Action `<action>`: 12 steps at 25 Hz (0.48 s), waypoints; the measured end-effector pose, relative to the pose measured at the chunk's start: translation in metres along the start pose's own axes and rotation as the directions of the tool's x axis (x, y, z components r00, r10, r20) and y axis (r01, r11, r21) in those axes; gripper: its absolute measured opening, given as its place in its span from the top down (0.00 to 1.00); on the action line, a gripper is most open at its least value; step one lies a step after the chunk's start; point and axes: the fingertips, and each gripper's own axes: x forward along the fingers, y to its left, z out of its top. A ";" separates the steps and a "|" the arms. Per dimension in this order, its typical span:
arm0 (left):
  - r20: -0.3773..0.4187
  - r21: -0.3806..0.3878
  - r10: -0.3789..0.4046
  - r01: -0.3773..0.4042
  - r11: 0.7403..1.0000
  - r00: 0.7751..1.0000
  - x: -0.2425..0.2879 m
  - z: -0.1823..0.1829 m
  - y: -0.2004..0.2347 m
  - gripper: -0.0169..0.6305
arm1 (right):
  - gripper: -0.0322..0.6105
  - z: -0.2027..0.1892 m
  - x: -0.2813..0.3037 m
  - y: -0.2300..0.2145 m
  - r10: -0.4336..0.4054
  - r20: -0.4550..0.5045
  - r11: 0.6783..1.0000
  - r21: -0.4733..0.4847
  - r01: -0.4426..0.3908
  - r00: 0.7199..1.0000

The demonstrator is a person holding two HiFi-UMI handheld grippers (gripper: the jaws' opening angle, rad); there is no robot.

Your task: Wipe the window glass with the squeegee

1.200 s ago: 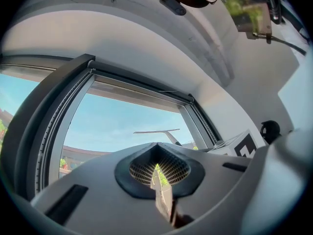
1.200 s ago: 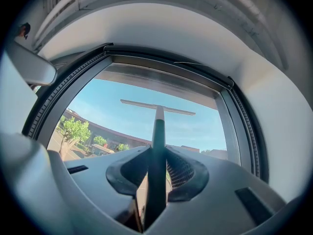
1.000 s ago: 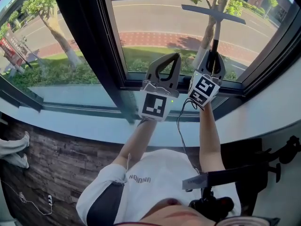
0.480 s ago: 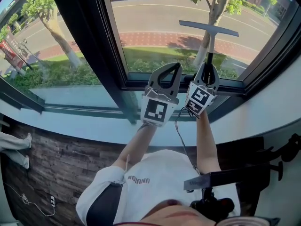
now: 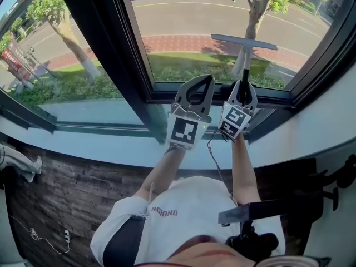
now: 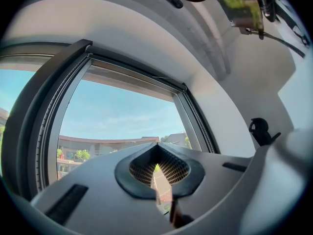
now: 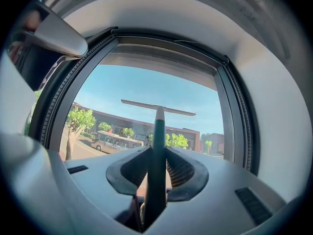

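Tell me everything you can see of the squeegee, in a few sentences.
The squeegee is T-shaped: a slim, dark, straight handle with a long, thin, grey blade bar across its top. It looks like plastic or metal. The right claw is shut on the lower handle and holds it upright in front of the window glass, with the blade roughly level. Whether the blade presses on the glass cannot be told. Nothing else touches it.

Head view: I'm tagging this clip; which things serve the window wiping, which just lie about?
In the job: dark-handled squeegee with grey T-blade, clear window glass, right gripper shut on the handle.
Lying about: white cable on the dark wood floor, empty left gripper.
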 end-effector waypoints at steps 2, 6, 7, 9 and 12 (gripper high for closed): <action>-0.004 -0.004 0.002 -0.002 1.000 1.000 -0.001 -0.002 0.000 0.98 | 0.81 -0.009 -0.003 0.002 0.006 -0.018 1.000 -0.005 -0.006 1.000; -0.008 -0.010 0.005 -0.005 1.000 1.000 -0.002 -0.003 0.000 0.98 | 0.81 -0.028 -0.009 0.005 0.018 -0.059 1.000 -0.020 -0.019 0.998; -0.009 -0.010 0.004 -0.004 1.000 1.000 -0.002 -0.004 0.000 0.98 | 0.81 -0.034 -0.011 0.005 0.020 -0.069 1.000 -0.022 -0.022 0.997; -0.011 -0.013 0.003 -0.003 1.000 1.000 -0.002 -0.007 -0.001 0.98 | 0.81 -0.045 -0.014 0.007 0.024 -0.090 0.999 -0.027 -0.027 0.996; -0.015 -0.018 0.003 -0.003 1.000 1.000 -0.003 -0.008 -0.001 0.98 | 0.81 -0.060 -0.019 0.009 0.030 -0.120 0.999 -0.036 -0.035 0.992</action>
